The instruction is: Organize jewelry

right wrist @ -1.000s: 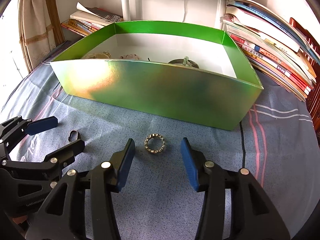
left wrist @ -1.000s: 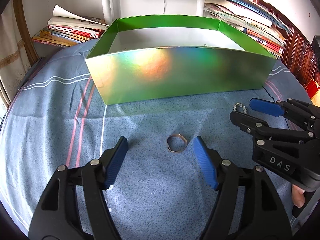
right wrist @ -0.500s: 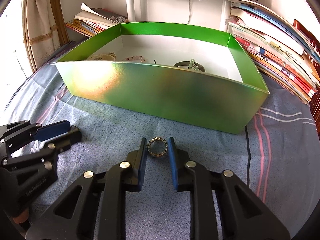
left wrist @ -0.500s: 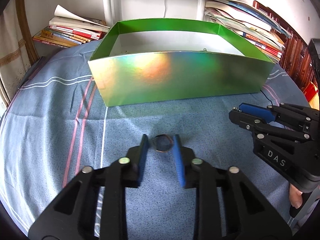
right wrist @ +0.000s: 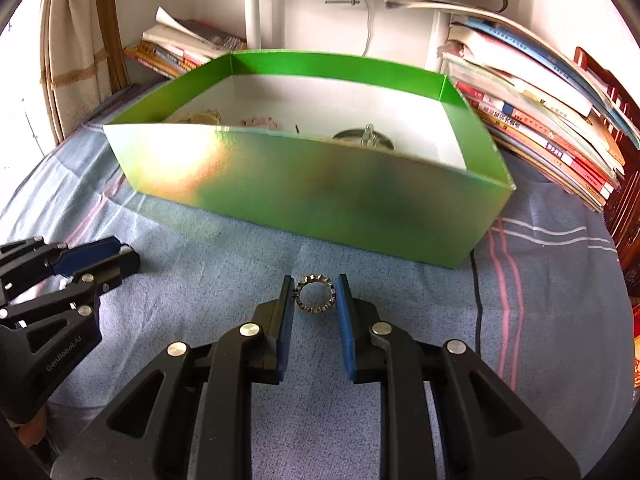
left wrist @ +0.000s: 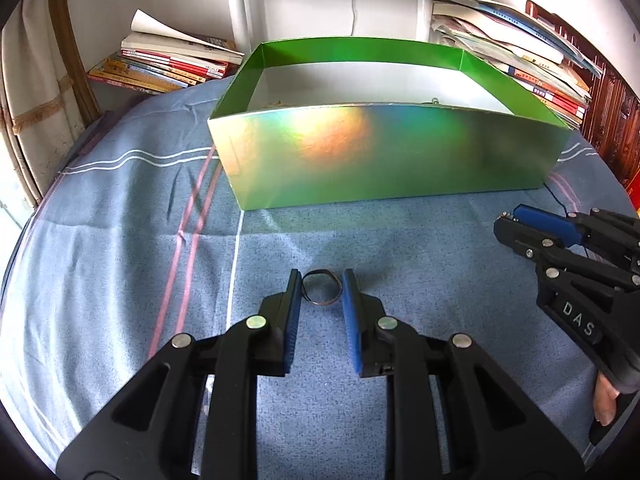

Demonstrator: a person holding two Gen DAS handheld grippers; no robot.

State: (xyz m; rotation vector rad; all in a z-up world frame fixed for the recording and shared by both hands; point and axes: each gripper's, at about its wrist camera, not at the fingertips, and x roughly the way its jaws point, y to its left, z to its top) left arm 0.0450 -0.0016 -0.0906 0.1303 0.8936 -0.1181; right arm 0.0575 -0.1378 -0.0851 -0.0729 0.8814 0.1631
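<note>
Left gripper [left wrist: 321, 287] pinches a thin ring [left wrist: 321, 287]; right gripper [right wrist: 313, 293] a studded ring [right wrist: 313, 293], seen only in its view.

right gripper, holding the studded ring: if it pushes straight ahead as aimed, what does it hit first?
Probably the near wall of the green box. The right gripper is shut on the studded ring, and only bare blue cloth lies between. Its height above the cloth is unclear.

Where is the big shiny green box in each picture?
Left wrist view: the green box fills the upper middle, beyond the left gripper closed on a thin ring.
Right wrist view: the box sits upper middle, beyond the right gripper closed on a studded ring.
Shared landmark: the blue striped cloth under everything.
</note>
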